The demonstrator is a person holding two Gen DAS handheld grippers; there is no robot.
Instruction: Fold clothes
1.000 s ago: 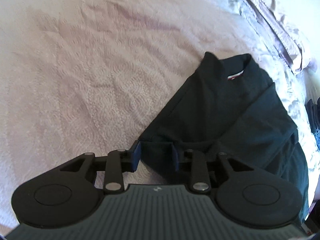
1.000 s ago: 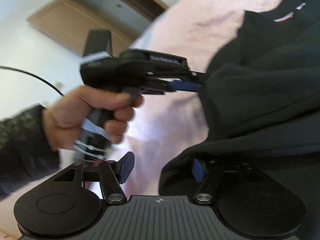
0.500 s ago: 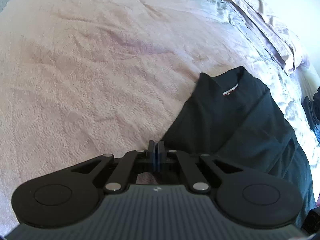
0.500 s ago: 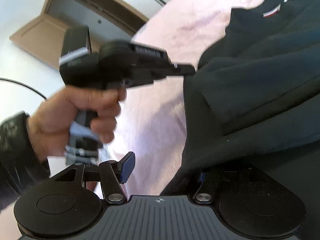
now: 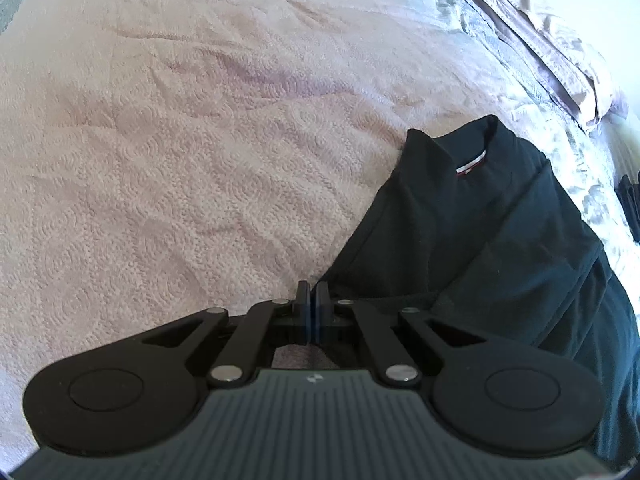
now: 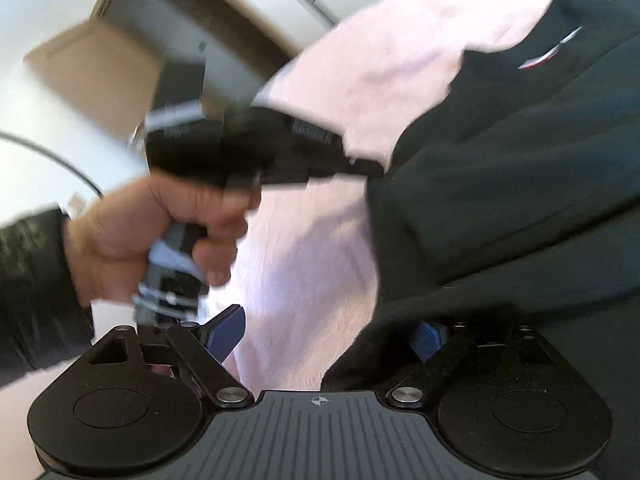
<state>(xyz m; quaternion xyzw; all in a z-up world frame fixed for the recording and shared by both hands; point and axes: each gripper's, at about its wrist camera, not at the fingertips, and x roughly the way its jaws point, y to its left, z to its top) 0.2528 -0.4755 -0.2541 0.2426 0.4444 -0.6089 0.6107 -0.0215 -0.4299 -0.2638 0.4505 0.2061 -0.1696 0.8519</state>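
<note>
A black shirt (image 5: 472,236) with a white and red neck label lies partly folded on the pink bedspread (image 5: 180,140). My left gripper (image 5: 311,300) is shut at the shirt's near left edge; whether cloth is pinched between the pads is not clear. In the right wrist view the left gripper (image 6: 364,166) touches the shirt's (image 6: 520,184) edge, blurred. My right gripper (image 6: 326,336) is open, with the shirt's lower edge lying over its right finger (image 6: 428,338).
Pink pillows (image 5: 560,52) and a patterned sheet lie at the far right of the bed. A dark item (image 5: 630,200) sits at the right edge. A wooden door (image 6: 100,64) and white wall stand behind the person's hand (image 6: 168,232).
My left gripper closed from open at the shirt's edge and the view rose slightly. The right gripper stayed open under the shirt's lower edge.
</note>
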